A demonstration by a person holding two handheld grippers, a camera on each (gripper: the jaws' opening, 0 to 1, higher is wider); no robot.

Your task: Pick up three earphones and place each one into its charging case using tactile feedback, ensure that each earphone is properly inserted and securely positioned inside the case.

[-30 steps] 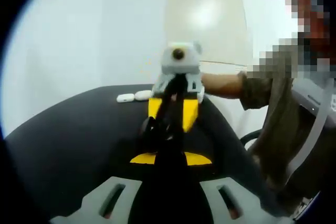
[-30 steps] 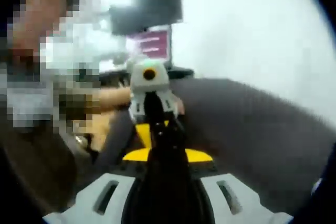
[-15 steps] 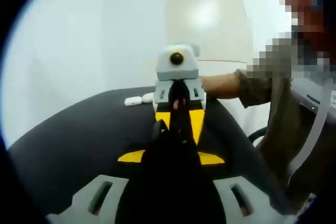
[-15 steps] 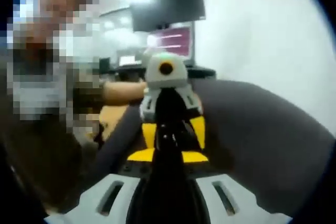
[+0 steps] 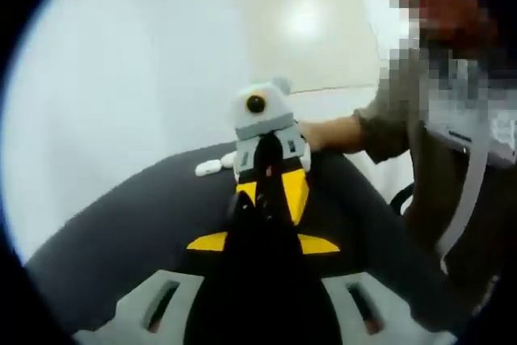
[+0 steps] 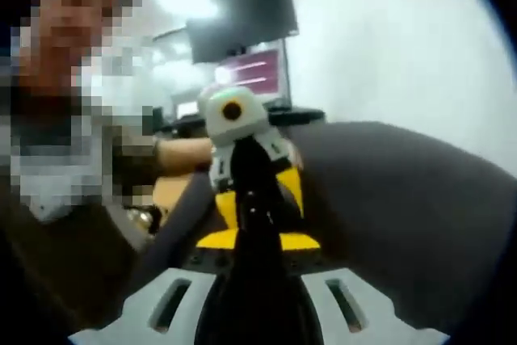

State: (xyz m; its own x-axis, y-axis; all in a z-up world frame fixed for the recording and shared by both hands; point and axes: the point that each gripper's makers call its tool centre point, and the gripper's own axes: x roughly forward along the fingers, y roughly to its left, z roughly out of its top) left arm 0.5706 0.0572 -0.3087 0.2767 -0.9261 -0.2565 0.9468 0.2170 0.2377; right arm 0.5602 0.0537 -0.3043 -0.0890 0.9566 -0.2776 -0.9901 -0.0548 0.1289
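Both grippers are held tip to tip above the black table [image 5: 121, 216]. In the left gripper view my left gripper [image 5: 258, 201] rises as a dark closed pair of jaws and meets the right gripper [image 5: 270, 177], grey and yellow, pointing back at me. Two small white charging cases [image 5: 208, 167] lie on the table's far side behind it. In the right gripper view my right gripper [image 6: 252, 206] also stands shut, nose to nose with the left gripper [image 6: 247, 169]. Whatever sits between the tips is hidden by the black jaws.
A person's hand [image 5: 327, 131] and olive sleeve [image 5: 396, 115] hold the right gripper from the right. A plain white wall stands behind the table. In the right gripper view a dark monitor [image 6: 242, 18] and a lit screen [image 6: 257, 74] stand beyond the table's far edge.
Both views have tilted and drifted a little. The two grippers stay tip to tip with jaws shut. The white cases look unmoved on the table.
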